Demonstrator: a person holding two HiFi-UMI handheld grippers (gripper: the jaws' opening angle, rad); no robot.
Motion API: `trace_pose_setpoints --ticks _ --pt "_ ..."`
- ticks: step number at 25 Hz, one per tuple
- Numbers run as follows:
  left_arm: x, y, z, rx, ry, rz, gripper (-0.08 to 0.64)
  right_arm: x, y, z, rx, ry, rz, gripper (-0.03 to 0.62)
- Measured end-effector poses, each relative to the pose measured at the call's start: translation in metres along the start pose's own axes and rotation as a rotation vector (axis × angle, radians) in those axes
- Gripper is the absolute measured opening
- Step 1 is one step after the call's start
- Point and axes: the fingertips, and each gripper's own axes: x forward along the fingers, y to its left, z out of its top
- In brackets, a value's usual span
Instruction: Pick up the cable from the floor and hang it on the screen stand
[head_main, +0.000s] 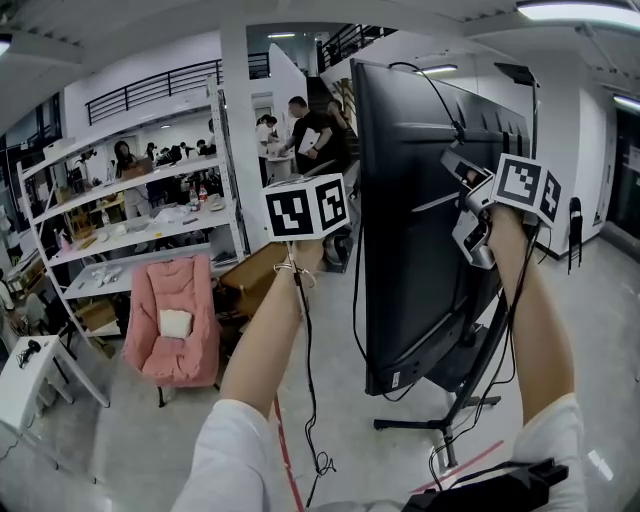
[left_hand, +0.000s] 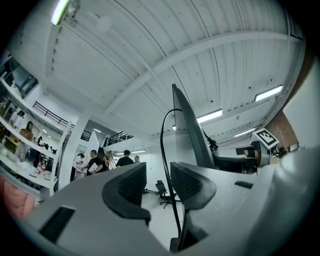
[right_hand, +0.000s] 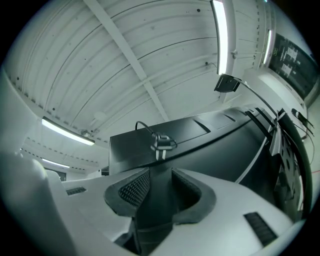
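Note:
The big black screen (head_main: 410, 220) stands on its wheeled stand (head_main: 455, 405), with its back towards me. The thin black cable (head_main: 432, 90) is draped over the screen's top edge, and one run hangs down its left side. My left gripper (head_main: 305, 207) is raised beside that edge. In the left gripper view it (left_hand: 159, 187) is open; the cable (left_hand: 164, 150) passes loosely between its pads. My right gripper (head_main: 468, 205) is at the screen's back. In the right gripper view its jaws (right_hand: 160, 187) are shut on a dark flat bar (right_hand: 159, 205) that fills the gap.
White shelves (head_main: 130, 230), a pink chair (head_main: 175, 320) and a white table (head_main: 20, 380) stand at the left. Several people (head_main: 310, 135) are at the back. Red tape (head_main: 285, 450) and loose cable (head_main: 320, 465) lie on the floor. A lamp pole (head_main: 525, 75) rises behind the screen.

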Motion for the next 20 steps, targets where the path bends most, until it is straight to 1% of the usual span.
trace_pose_setpoints --ticks 7,16,20 --pt "-0.009 -0.005 0.010 -0.012 -0.032 -0.035 0.156 0.001 0.005 -0.002 0.016 -0.009 0.003 0.127" --pt "-0.010 -0.007 0.019 -0.024 -0.059 -0.042 0.158 -0.002 0.001 -0.004 0.027 -0.016 0.007 0.127" --pt "-0.015 -0.006 0.026 -0.037 -0.090 -0.039 0.158 -0.005 -0.004 -0.006 0.042 -0.024 0.003 0.127"
